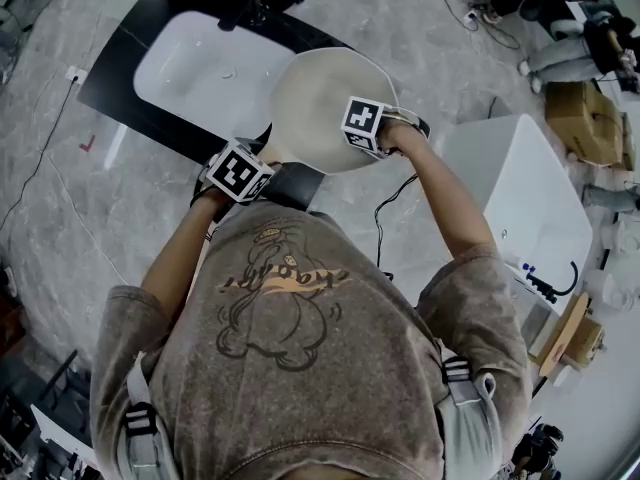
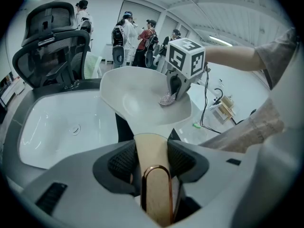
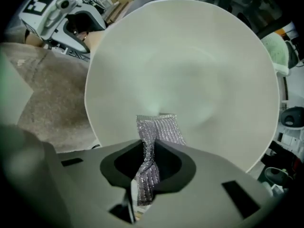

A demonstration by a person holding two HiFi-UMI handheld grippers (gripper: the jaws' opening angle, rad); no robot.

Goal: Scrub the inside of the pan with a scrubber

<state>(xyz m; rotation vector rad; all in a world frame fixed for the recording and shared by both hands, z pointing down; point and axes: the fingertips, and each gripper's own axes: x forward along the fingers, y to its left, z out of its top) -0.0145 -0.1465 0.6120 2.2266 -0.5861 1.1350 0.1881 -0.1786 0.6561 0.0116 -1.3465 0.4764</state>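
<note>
The left claw [image 2: 152, 164] is clamped on the handle [image 2: 151, 144] of the pan [image 1: 320, 108], holding the pan tilted. The sink [image 1: 195, 68] lies just beside the pan. The right claw [image 3: 147, 163] is clamped on the silver scrubber [image 3: 159, 129], which rests against the pan's inner surface.

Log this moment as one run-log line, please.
left gripper: shut on handle | right gripper: shut on scrubber | scrubber: against inside of pan

The pan [image 3: 190, 56] is cream, its handle [image 2: 151, 151] tan, the ribbed scrubber [image 3: 159, 129] silvery.
</note>
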